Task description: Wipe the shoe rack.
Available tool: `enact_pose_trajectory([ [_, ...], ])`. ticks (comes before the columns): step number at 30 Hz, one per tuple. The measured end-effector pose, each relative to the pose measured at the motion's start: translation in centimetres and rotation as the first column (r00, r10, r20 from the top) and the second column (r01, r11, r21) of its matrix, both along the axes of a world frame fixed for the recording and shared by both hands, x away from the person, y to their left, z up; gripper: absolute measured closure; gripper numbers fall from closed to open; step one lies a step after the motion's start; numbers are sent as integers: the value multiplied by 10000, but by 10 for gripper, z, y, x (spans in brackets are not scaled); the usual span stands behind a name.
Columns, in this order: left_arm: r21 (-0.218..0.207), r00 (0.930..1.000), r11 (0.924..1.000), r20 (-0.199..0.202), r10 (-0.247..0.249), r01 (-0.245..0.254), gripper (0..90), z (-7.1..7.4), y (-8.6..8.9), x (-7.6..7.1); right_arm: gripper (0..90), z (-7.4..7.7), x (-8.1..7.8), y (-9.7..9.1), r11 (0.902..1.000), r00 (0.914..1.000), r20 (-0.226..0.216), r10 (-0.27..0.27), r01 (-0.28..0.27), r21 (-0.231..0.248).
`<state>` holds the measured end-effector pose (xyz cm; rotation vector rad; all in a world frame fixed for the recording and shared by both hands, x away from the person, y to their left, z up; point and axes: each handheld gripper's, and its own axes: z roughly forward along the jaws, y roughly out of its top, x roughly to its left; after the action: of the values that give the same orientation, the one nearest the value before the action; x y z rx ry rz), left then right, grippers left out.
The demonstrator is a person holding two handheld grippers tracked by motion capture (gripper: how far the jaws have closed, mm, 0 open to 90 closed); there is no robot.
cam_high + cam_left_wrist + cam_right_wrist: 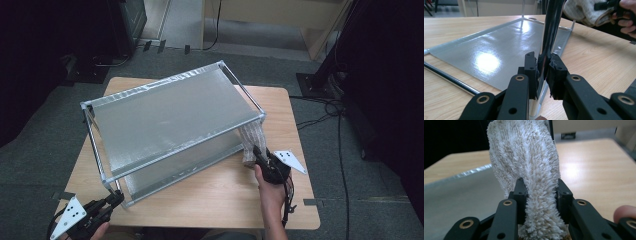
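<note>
A two-tier metal rack (170, 112) with silvery shelves stands on the wooden table (225, 195). My left gripper (116, 197) is at the rack's near left corner. In the left gripper view its jaws (543, 72) are shut on the chrome corner post (551, 30), beside the lower shelf (499, 50). My right gripper (260, 157) sits at the rack's right corner, shut on a fluffy off-white cloth (251, 140). The cloth reaches up toward the right post under the top shelf. In the right gripper view the cloth (524, 152) bulges up between the jaws (541, 192).
The rack covers most of the table, leaving bare wood at the front and the right side (594, 170). Dark equipment and cables (325, 107) lie on the grey floor around the table. A person's hand (272, 200) holds the right gripper.
</note>
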<state>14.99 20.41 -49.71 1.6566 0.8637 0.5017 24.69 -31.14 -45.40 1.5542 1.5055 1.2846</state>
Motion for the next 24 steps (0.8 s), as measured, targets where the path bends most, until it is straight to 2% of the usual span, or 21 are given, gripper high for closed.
enact_pose_trajectory([
  [2, -7, 10000, 10000, -5, 4, -4, 797, 0, 0, 0, 692, 4, -3, 1, 9999, 9996, 286, -15, 18, -106],
  [5, -10, 10000, 10000, -1, 4, -4, 797, 0, 0, 0, 692, 2, -2, 2, 10000, 9998, 201, -17, 19, -94],
  [7, -10, 10000, 10000, -5, 12, -12, 797, 0, 0, 0, 692, -7, 1, 0, 10000, 9999, -142, -58, 58, -22],
  [9, -18, 10000, 10000, 8, 8, -8, 797, 0, 0, 0, 692, -19, 7, -3, 9999, 9970, -763, -150, 155, 58],
  [13, 28, 10000, 10000, 31, 12, -12, 797, 0, 0, 0, 692, -35, 12, -5, 9997, 9904, -1360, -230, 221, -80],
  [19, 53, 10000, 10000, 68, 25, -26, 799, 0, -1, 0, 690, -34, 13, 2, 9987, 9914, -1295, -181, 119, -487],
  [22, 7, 9999, 10000, 60, -86, 86, 798, 0, -1, 0, 688, -36, 15, 9, 9975, 9897, -1429, 17, -117, -692],
  [24, -60, 9998, 9998, 22, -199, 199, 796, 0, -2, 0, 688, -36, 17, 16, 9976, 9883, -1499, 270, -361, -585],
])
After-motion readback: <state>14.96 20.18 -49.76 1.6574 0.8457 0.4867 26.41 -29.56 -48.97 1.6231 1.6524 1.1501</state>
